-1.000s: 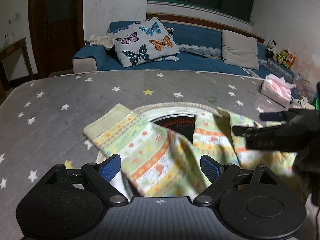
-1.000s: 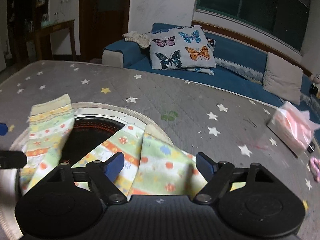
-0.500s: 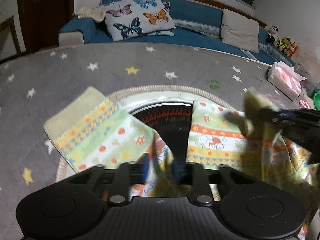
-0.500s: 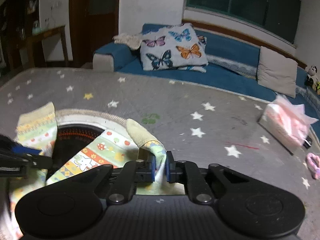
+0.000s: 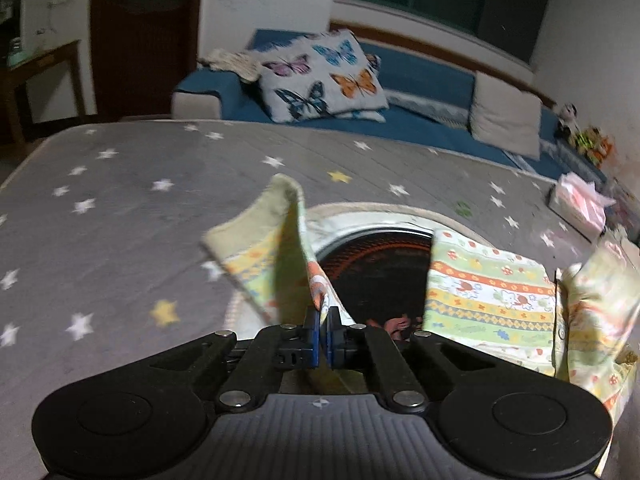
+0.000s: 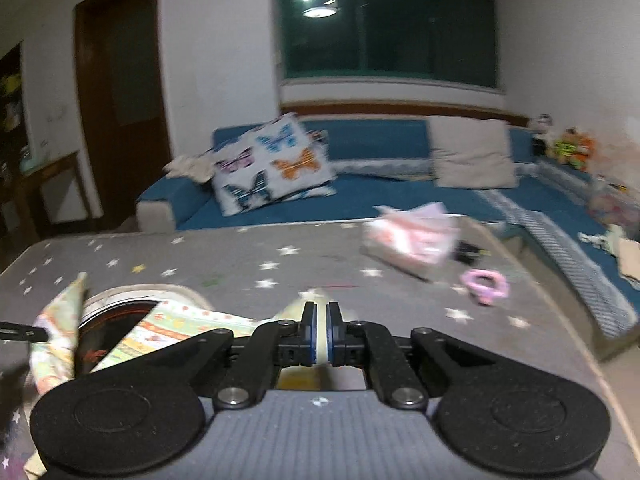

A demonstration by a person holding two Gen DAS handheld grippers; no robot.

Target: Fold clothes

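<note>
Patterned garment [image 5: 488, 300], no legible writing

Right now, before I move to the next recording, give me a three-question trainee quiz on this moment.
1. True or false: the left gripper is shut on the patterned children's pants.
2. Which thing lies on the star-print cover right of the right gripper? A) pink hair scrunchie B) a remote control C) a cup
3. Fill in: the cushion on the blue sofa is printed with ____.

Key: 1 true, its pads pinch one lifted leg. 2 A. 3 butterflies.
</note>
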